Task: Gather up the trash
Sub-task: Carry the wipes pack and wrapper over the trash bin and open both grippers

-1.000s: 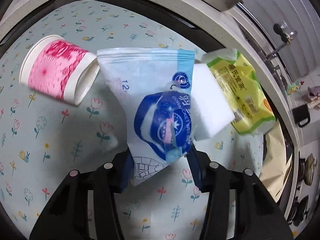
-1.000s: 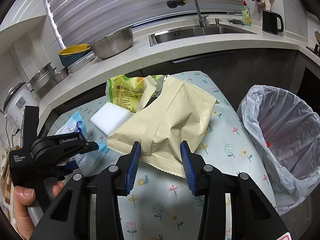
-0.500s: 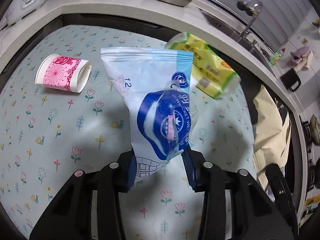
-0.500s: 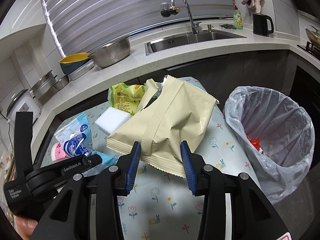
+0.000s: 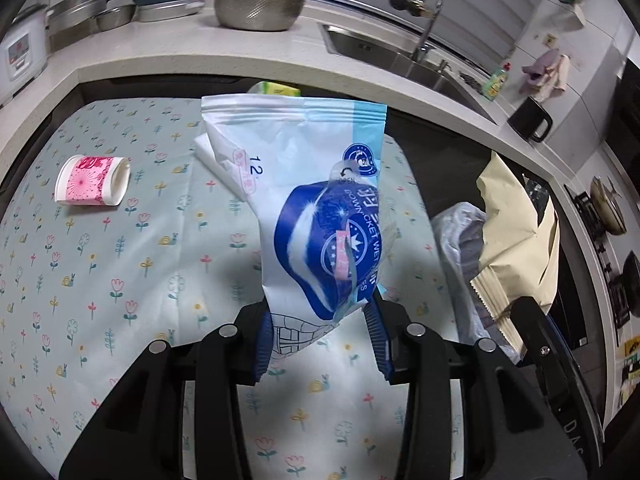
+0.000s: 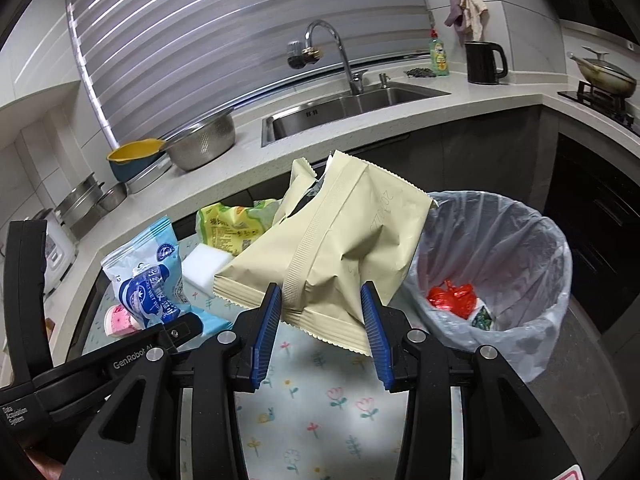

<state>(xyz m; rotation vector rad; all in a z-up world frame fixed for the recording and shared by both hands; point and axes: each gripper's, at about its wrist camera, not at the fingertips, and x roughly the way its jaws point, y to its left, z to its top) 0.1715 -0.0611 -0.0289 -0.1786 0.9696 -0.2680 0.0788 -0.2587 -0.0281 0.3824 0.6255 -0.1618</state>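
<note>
My left gripper (image 5: 320, 336) is shut on the bottom of a blue and white wet-wipe pack (image 5: 312, 208), held up above the flowered tablecloth (image 5: 120, 280). In the right wrist view the same pack (image 6: 144, 276) shows at the left. My right gripper (image 6: 324, 316) is shut on a beige snack bag (image 6: 340, 244), lifted beside the bin (image 6: 520, 240) lined with a clear bag, with red wrapper trash (image 6: 452, 296) inside. A pink paper cup (image 5: 92, 180) lies on its side on the table. A white sponge (image 6: 204, 264) and a yellow-green packet (image 6: 236, 224) lie behind the bags.
A counter (image 6: 360, 128) runs behind the table with a sink (image 6: 352, 104), a faucet (image 6: 328, 48), a steel colander (image 6: 204, 144) and a black kettle (image 6: 484, 62). The bin stands on the floor off the table's right end.
Both grippers have risen and swung to the right with their bags. The table and pink cup look farther away, and the bin has come closer in the right wrist view.
</note>
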